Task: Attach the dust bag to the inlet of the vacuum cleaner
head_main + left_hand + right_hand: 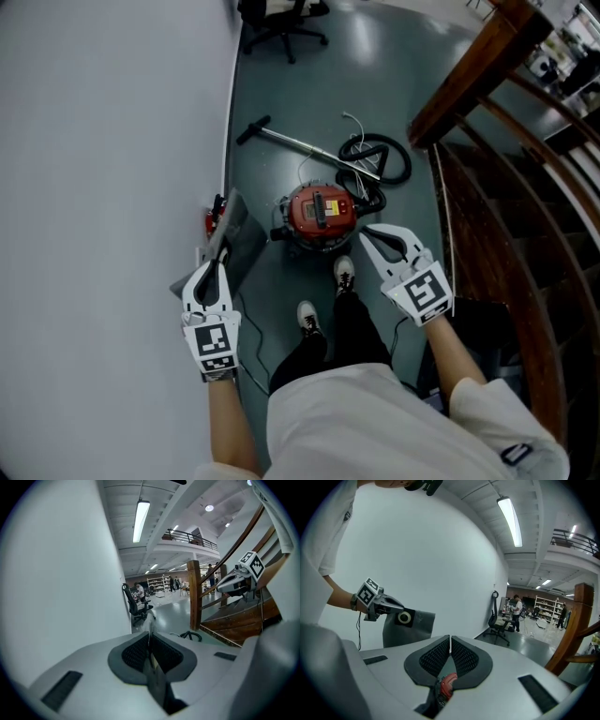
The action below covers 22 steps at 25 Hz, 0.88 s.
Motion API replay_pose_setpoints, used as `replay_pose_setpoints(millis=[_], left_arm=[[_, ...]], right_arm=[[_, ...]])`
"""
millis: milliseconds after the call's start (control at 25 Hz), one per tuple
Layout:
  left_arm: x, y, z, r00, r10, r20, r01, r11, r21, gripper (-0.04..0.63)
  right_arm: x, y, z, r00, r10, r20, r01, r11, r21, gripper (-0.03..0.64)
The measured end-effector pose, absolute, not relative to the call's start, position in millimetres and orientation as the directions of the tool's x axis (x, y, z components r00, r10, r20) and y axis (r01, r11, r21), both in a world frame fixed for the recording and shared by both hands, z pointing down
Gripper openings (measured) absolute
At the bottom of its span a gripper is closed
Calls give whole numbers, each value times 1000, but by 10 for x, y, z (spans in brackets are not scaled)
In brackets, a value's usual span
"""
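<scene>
1. Presently the left gripper [222, 255] is clamped on the upper edge of the grey bag [234, 230]. A thin grey fold sits pinched between its ribbed pads [136, 653].
2. The bag hangs in the air at the left, close beside the white wall [103, 187]. Its round collar [405, 617] faces right, toward the other gripper. It is not fitted to the vacuum [319, 214].
3. The right gripper [368, 234] has its jaws pressed together with nothing between them. It is held just right of the vacuum.
4. The vacuum, red on top, stands on the floor [272, 292] between the two grippers.
5. The strip of floor between the wall's base edge and the vacuum is narrow, and the hanging bag overlaps part of it in the head view.
6. The person's shoes [344, 274] stand on the near side, one just beside the vacuum.
7. On the far side a black hose [389, 155] lies coiled and a wand [295, 142] runs across the floor toward the wall.
8. On the right, the edge of a wooden staircase [506, 187] bounds the floor near the right gripper.
9. A chair [281, 23] stands far off, with open floor between it and the wand.
</scene>
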<state>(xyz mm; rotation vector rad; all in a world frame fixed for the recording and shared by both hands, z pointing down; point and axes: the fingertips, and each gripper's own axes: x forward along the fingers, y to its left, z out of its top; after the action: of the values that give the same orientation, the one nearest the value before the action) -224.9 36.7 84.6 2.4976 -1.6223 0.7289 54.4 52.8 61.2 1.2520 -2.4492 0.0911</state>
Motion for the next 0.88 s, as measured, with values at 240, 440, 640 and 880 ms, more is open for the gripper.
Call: replay_pose_setpoints(millis=[240, 440, 640, 880], left_arm=[[-2311, 138, 1398, 280, -845, 455, -904, -391, -170, 25], [-2240, -11, 1866, 249, -834, 492, -902, -385, -194, 25], [-2261, -153, 2310, 212, -831, 514, -919, -348, -185, 25], [-2298, -280, 2695, 200, -824, 529, -930, -330, -162, 25]], right_arm=[[640, 207, 1195, -515, -754, 407, -806, 588, 70, 31], [650, 24, 1749, -542, -707, 455, -782, 622, 34, 31], [658, -164, 2306, -558, -667, 494, -773, 634, -19, 31], [697, -380, 2806, -558, -648, 518, -788, 609, -87, 31]])
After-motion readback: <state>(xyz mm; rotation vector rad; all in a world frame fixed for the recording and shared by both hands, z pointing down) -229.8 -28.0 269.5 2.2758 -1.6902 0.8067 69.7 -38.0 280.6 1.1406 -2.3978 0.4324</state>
